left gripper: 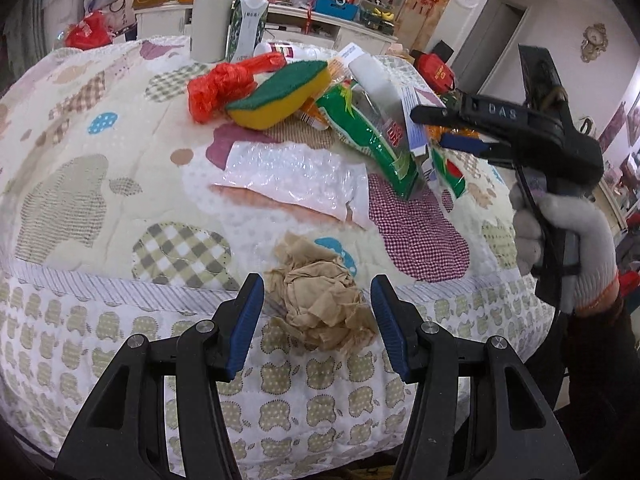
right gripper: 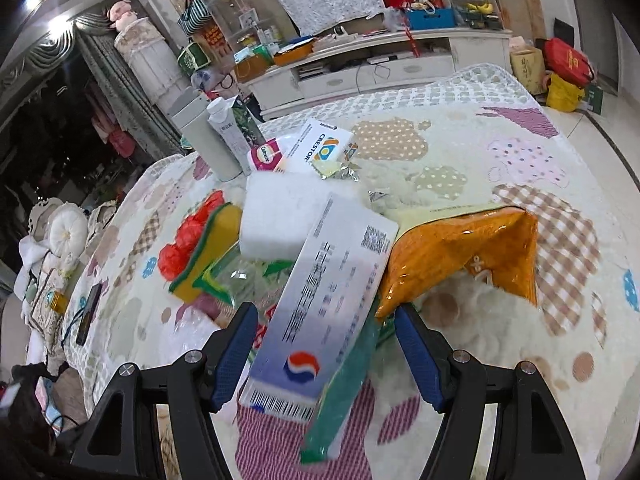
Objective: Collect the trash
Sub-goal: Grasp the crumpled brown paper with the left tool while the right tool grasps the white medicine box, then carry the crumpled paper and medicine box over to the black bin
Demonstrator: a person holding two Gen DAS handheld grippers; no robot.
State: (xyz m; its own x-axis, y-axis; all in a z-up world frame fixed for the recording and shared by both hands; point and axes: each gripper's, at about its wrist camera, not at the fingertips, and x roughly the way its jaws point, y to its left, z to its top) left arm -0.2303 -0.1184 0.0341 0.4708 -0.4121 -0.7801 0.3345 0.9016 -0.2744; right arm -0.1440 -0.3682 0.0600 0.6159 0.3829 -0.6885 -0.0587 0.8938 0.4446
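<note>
**Both claws spread over a littered quilt**

The left gripper [left gripper: 317, 326] has its blue pads wide apart, straddling a crumpled tan paper wad [left gripper: 320, 304] near the quilt's [left gripper: 100, 184] front edge; contact with the pads cannot be told. The right gripper [right gripper: 326, 356] is likewise spread, a long white carton [right gripper: 320, 312] with a barcode and a red-and-blue swirl logo lying between its pads, ungripped. In the left view its body reads "DAS". Beside the carton sits an orange foil bag [right gripper: 460, 256]. Farther back, a box reads "CRESTOR" [right gripper: 320, 146] and a bottle "Caltrate" [right gripper: 269, 156]. A yellow-green sponge [left gripper: 280, 96] rests against a knotted red bag [left gripper: 224, 84].
</note>
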